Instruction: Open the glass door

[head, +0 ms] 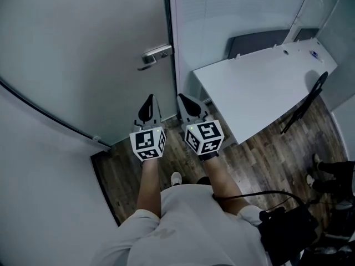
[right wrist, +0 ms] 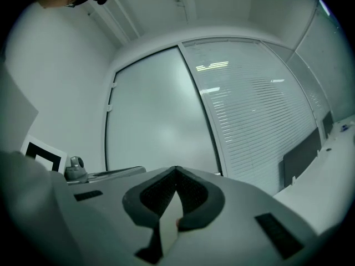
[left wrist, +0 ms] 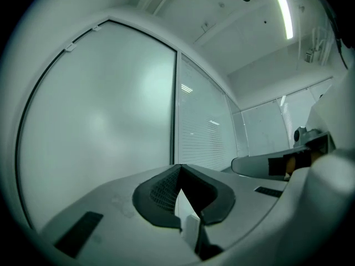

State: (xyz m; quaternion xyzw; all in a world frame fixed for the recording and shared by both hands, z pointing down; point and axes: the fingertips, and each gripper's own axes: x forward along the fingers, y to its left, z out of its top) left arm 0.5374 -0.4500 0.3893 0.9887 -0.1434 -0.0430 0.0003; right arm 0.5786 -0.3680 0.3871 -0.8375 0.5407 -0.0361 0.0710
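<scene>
Wood-plank flooring (head: 260,148) ran beneath a white table (head: 260,87) at the right, with a black chair (head: 304,105) beside it. The frosted glass door (head: 83,43) stood closed at the left, ahead of both grippers. Its metal lever handle (head: 155,56) sat on the edge next to a blind-covered glass partition (head: 222,15). The left gripper (head: 148,101) and right gripper (head: 184,101) were held side by side, pointing level towards the door, apart from the handle and touching nothing. Both sets of jaws were closed together with nothing between them.
</scene>
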